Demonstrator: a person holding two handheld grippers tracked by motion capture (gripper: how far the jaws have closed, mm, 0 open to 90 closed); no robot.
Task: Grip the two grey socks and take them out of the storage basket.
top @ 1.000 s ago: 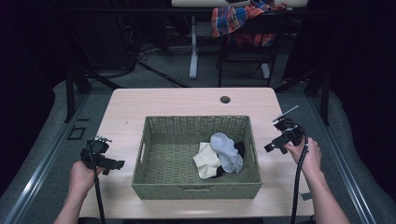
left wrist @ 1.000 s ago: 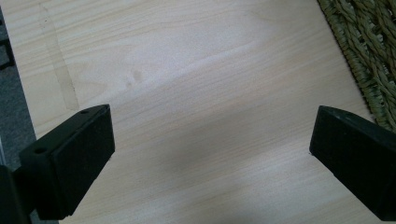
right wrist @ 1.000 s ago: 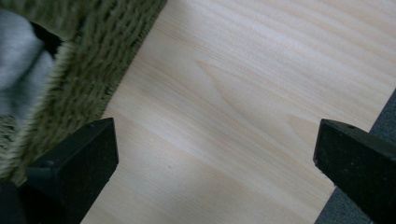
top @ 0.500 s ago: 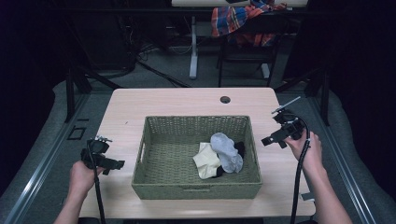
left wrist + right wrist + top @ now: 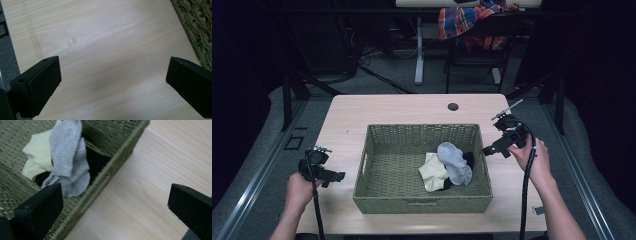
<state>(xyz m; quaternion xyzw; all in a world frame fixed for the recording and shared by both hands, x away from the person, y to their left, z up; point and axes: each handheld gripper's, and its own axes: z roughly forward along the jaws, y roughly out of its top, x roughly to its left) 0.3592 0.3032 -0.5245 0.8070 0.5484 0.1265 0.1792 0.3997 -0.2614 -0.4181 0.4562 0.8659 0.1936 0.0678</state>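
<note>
Comparing this moment with the two earlier ones, we see our right gripper [image 5: 490, 149] has risen and swung in toward the right wall of the woven basket [image 5: 422, 203], its jaws wide apart and empty, while our left gripper [image 5: 340, 176] has stayed put over bare wood at the near left, jaws apart as well. We judge a reach is starting for the grey sock [image 5: 67, 157], which lies over a pale yellow sock [image 5: 37, 157] and a black one in the basket's right half. Around us, a dim room with a plaid cloth [image 5: 472, 22] on a chair, then the light wooden bench [image 5: 387, 107] and its small dark hole [image 5: 453, 106].
</note>
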